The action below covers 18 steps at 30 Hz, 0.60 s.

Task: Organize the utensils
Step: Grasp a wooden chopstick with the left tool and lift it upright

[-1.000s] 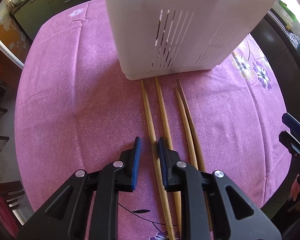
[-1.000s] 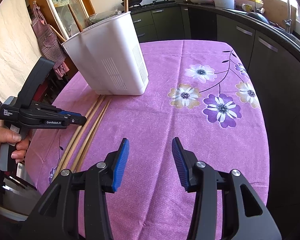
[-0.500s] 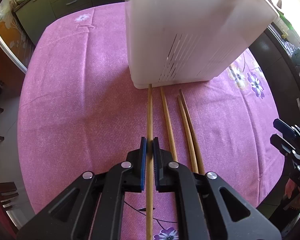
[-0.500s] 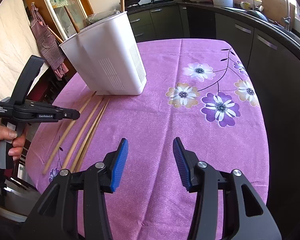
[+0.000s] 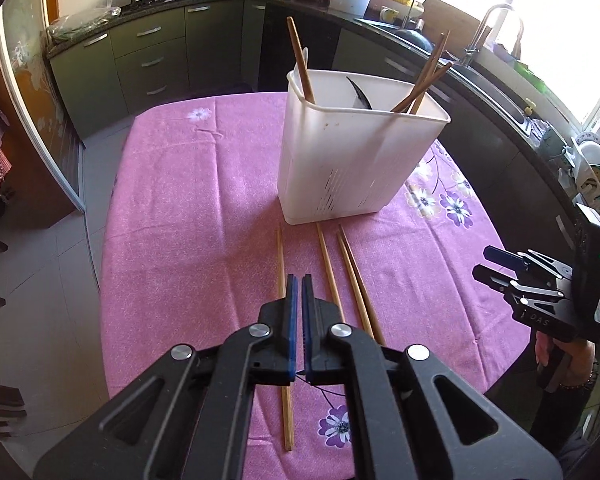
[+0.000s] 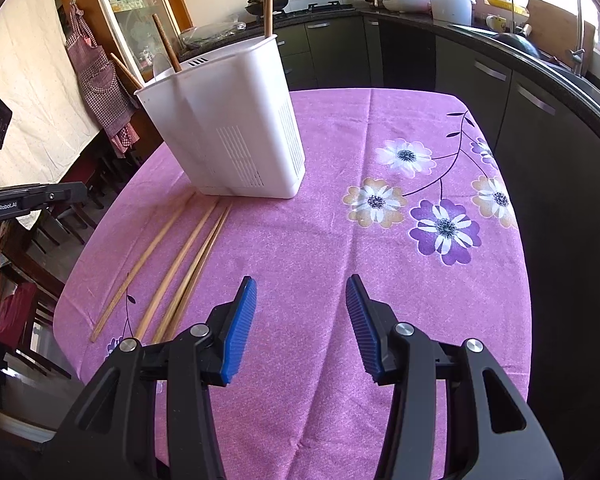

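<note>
The leftmost chopstick (image 5: 279,264) lay flat on the pink tablecloth (image 5: 180,240), skewed a little away from the other three. Half a second before, it had sat between the pads of the left gripper (image 5: 299,280). Now it rested just beside and below them. The left gripper had come up and tilted back, so the kitchen beyond came into view, and its fingers were pressed almost together with nothing between them (only a thin slit of cloth showed). I judged that the pinch had slipped off as the lift began, so this chopstick had still to be picked up.

To the right of the fingers lay a single chopstick (image 5: 327,260), then a pair of chopsticks (image 5: 354,276) touching along their length. All of them pointed toward the white utensil holder (image 5: 340,160). The holder stood upright beyond their far tips and already held several chopsticks and a dark-handled piece. Four chopsticks were therefore left on the table.

Farthest right, the right gripper (image 6: 300,292) hovered over bare cloth with its blue pads spread wide and carried nothing. It had barely shifted over the second.
</note>
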{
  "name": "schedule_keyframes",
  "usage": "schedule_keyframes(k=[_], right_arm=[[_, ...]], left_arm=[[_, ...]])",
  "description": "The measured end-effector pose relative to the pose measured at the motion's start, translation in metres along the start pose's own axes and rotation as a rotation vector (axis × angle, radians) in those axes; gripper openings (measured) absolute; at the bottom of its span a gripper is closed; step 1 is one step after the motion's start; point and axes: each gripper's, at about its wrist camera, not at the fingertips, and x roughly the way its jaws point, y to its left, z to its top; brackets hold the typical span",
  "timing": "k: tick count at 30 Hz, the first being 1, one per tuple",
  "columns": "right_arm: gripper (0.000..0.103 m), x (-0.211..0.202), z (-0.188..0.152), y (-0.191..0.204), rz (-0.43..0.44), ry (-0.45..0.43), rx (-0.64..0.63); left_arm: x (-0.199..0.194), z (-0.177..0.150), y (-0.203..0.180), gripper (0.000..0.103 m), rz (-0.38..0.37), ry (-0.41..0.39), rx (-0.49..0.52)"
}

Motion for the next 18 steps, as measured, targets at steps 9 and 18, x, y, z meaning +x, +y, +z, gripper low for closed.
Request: schedule_keyframes(k=[9,18], right_arm=[[0.047,-0.008,-0.001,0.017,-0.007,0.001,-0.034],[0.047,-0.014,-0.001,0.003,-0.025,-0.003,-0.006]], left_arm=[[0.086,0.006,0.008,0.028,0.051,0.197,0.004],[0.133,0.009,0.008,0.013,0.105,0.293,0.032]])
